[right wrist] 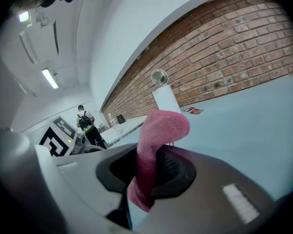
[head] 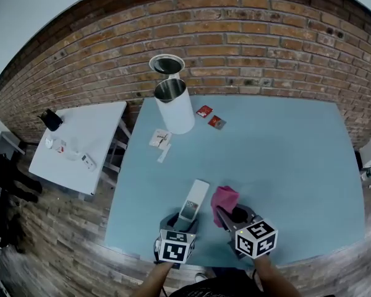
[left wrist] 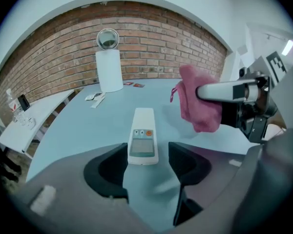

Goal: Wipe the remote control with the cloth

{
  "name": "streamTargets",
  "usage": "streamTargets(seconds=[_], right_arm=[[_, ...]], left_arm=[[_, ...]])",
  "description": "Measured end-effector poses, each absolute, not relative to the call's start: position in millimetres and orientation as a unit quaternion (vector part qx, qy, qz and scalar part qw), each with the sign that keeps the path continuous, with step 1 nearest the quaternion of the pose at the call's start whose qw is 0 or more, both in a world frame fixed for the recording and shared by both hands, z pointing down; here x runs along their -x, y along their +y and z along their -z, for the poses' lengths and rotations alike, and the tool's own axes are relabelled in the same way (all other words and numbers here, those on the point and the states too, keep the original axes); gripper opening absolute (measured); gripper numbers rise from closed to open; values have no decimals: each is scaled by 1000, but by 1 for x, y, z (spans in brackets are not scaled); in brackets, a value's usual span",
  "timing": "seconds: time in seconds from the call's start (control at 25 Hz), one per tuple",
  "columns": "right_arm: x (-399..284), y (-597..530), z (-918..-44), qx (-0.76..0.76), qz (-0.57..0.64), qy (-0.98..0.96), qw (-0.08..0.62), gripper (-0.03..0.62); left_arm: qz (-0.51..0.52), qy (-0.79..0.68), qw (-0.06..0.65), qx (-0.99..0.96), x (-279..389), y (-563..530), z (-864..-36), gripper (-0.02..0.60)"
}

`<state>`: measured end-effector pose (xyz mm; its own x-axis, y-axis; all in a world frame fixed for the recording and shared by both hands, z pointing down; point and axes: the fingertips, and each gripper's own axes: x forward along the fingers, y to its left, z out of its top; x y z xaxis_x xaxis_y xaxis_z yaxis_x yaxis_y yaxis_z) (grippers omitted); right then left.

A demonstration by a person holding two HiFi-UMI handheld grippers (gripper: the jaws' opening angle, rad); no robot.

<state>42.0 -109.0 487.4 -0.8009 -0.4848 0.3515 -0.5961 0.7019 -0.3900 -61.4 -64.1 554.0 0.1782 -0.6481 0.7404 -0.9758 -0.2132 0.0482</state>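
Two grippers work at the lower centre of the blue desk (head: 284, 159).
The left gripper (left wrist: 147, 167) has its fingers (left wrist: 110, 167) released around the white remote control's (left wrist: 143, 136) near end; the right gripper (right wrist: 149, 167) clenches the pink cloth (right wrist: 156, 130) beside it.

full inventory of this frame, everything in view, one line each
remote control: 1, white, near table edge, end between left jaws
cloth: 1, pink, clamped in right jaws
kettle: 1, white, lid open, far side of table
packets: 2, red, right of kettle
sachets: few, white, near kettle's base
table: 1, light blue, centre
side table: 1, white, left, small items on it
wall: 1, red brick, behind
bystander: 1, dark clothes, background
left gripper: 1, grey, jaws open beside remote
right gripper: 1, grey, shut on cloth
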Motion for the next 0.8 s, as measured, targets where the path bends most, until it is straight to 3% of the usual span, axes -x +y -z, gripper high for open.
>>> streamTargets(seconds=[0.36,0.44,0.8], right_arm=[[-19,-61,-463,-305,-217,-919,122,77],[-17,-50,-457,-311,-208,-919,124,77],[-16,-2,-433,-341,-177,-914,128,77]], left_arm=[[-197,-568,214,-770,42,-34,-486,198],[-190,-590,188,-762,50,-27,-474,11],[-114,-590,166,-782,46,13,-430,2]])
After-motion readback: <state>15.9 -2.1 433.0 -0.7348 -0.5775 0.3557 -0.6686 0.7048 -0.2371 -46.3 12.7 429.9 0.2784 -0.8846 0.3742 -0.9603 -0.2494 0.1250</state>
